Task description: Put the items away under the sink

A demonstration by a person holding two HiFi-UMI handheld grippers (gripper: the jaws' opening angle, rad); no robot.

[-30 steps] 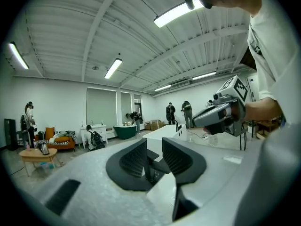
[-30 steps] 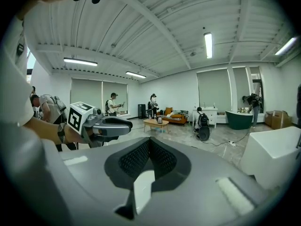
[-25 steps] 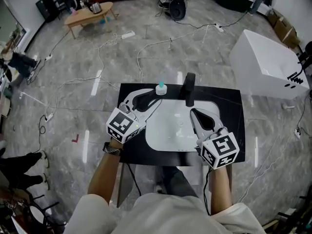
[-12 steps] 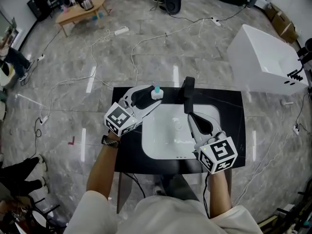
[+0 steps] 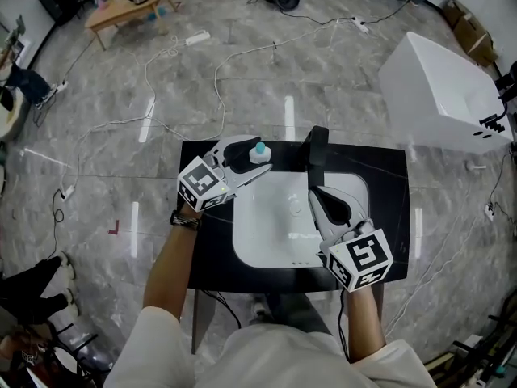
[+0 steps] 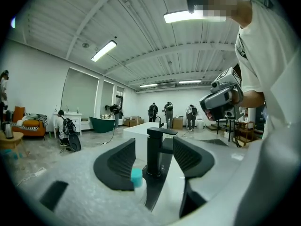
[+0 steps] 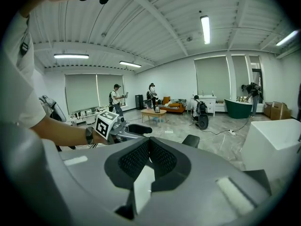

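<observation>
A small white bottle with a teal cap (image 5: 258, 152) stands on the black countertop (image 5: 389, 176), left of the black faucet (image 5: 315, 147). My left gripper (image 5: 261, 158) is open, one finger on each side of the bottle, not closed on it. In the left gripper view the bottle (image 6: 136, 178) sits close to the left finger, with the faucet (image 6: 156, 147) straight beyond the left gripper (image 6: 154, 147). My right gripper (image 5: 315, 194) hovers over the white sink basin (image 5: 245, 245), shut and holding nothing. Its pads meet in the right gripper view (image 7: 149, 147).
A large white tub (image 5: 440, 95) stands on the floor to the right. Cables (image 5: 218, 79) trail across the grey floor behind the counter. A low wooden table (image 5: 121, 5) is far back left. People stand in the room's distance (image 7: 115, 98).
My left gripper has moved forward and right to the bottle, so its fingers now flank it. The right gripper has stayed over the basin, shut.
</observation>
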